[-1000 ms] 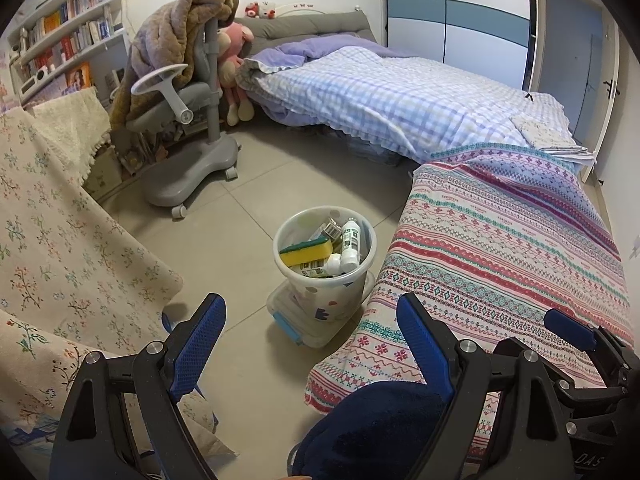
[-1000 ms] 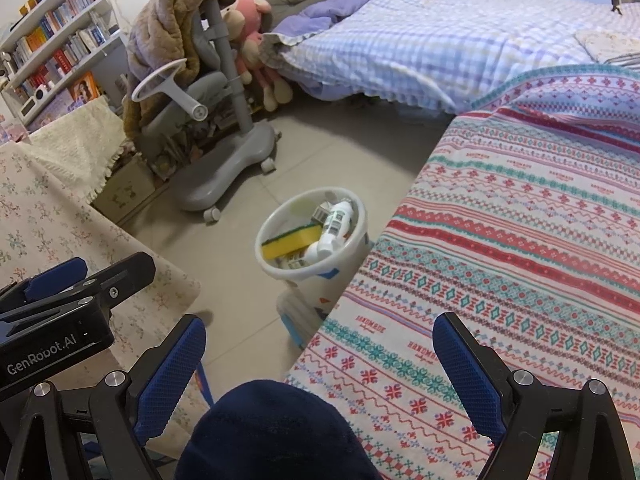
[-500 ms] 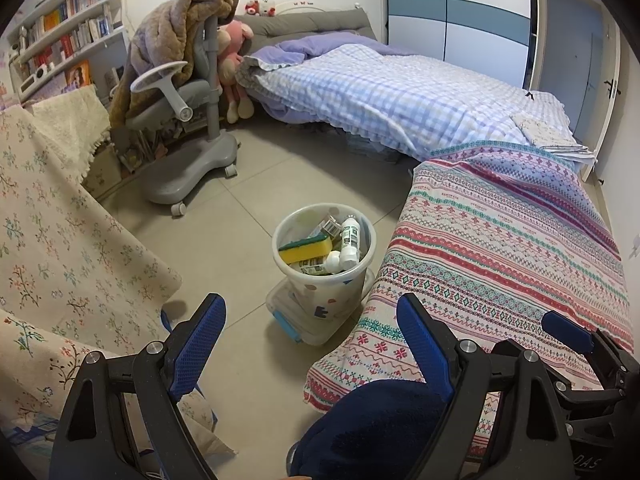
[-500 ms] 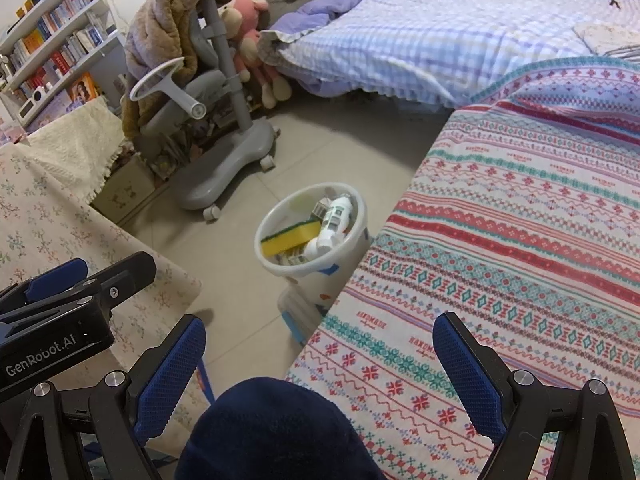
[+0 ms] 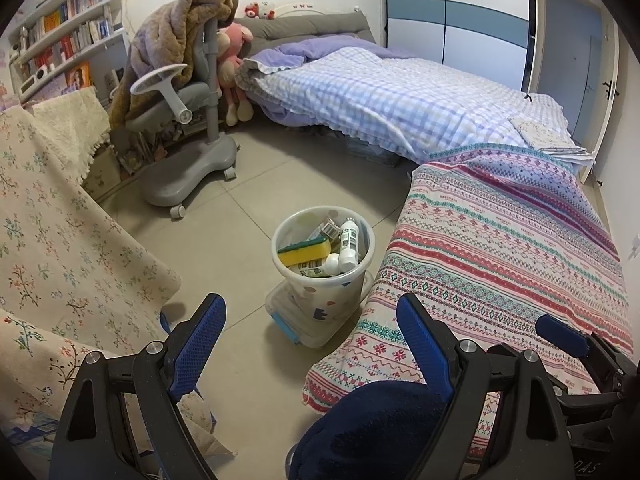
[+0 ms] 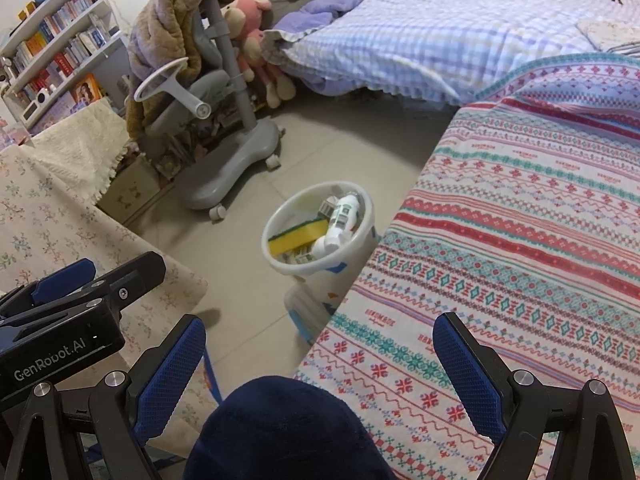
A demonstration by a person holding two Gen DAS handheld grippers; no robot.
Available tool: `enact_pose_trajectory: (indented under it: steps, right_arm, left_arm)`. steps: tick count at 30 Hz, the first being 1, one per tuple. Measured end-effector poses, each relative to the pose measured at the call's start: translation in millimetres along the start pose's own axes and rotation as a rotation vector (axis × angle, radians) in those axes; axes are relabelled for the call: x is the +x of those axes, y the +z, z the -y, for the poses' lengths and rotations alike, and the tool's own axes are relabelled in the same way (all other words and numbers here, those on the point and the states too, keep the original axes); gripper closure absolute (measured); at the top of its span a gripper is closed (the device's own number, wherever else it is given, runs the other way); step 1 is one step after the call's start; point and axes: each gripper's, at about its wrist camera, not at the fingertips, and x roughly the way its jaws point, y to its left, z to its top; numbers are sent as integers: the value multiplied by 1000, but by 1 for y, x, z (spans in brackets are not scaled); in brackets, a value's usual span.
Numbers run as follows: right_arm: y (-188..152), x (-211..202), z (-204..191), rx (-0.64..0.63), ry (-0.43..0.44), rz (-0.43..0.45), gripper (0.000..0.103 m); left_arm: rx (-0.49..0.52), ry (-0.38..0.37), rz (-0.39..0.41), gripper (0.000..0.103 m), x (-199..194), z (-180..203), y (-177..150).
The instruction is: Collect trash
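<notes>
A white trash bin (image 5: 332, 288) stands on the floor beside the patterned bed; it also shows in the right wrist view (image 6: 340, 256). It holds a yellow-green sponge (image 5: 305, 251), white bottles (image 5: 348, 236) and small cartons. The bin rests on a clear plastic box (image 5: 308, 320). My left gripper (image 5: 312, 344) is open and empty, held above and short of the bin. My right gripper (image 6: 320, 368) is open and empty, over the bed's edge. A dark blue knee (image 6: 280, 428) fills the bottom of both views.
A bed with a striped patterned cover (image 5: 500, 248) is on the right. A floral cloth-covered table (image 5: 60, 248) is on the left. A grey wheeled chair (image 5: 188, 152) with a brown blanket stands behind the bin. A checked bed (image 5: 380, 100) and bookshelves (image 5: 60, 40) are at the back.
Both views have drifted slightly; the bin sits a little farther off. Both grippers stay open and empty.
</notes>
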Motion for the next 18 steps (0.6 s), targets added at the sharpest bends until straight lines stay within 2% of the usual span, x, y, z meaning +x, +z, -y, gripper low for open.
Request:
enact_pose_trajectory:
  steps: [18]
  right_arm:
    - [-2, 1, 0, 3, 7, -6, 7]
  left_arm:
    - [-2, -1, -8, 14, 1, 0, 0]
